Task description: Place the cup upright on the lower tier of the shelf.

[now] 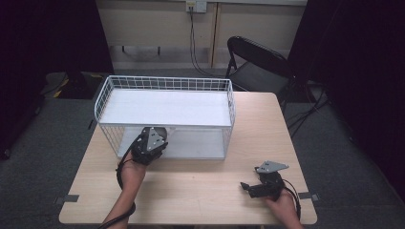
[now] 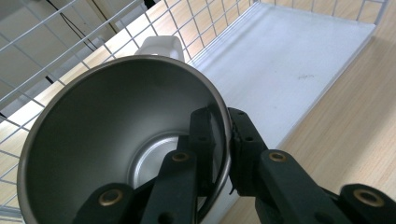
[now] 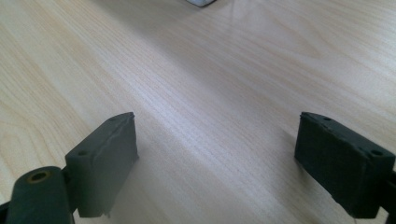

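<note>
A steel mug [image 2: 116,121] with a white handle [image 2: 161,45] is tilted so I look into its mouth. My left gripper [image 2: 225,122] is shut on its rim, one jaw inside the wall and one outside. In the high view the left gripper [image 1: 154,138] is at the front of the white wire rack [image 1: 165,83], at the left end of its lower shelf [image 1: 196,143], with a sliver of the mug [image 1: 163,130] showing beyond it. My right gripper [image 3: 215,154] is open just above bare tabletop, with nothing between its jaws. It rests near the table's front right [image 1: 246,187].
The two-tier rack takes up the back half of the wooden table [image 1: 200,186]. Its upper shelf [image 1: 165,107] is a bare white board. A black folding chair [image 1: 258,62] stands behind the table at the right. Dark curtains hang on both sides.
</note>
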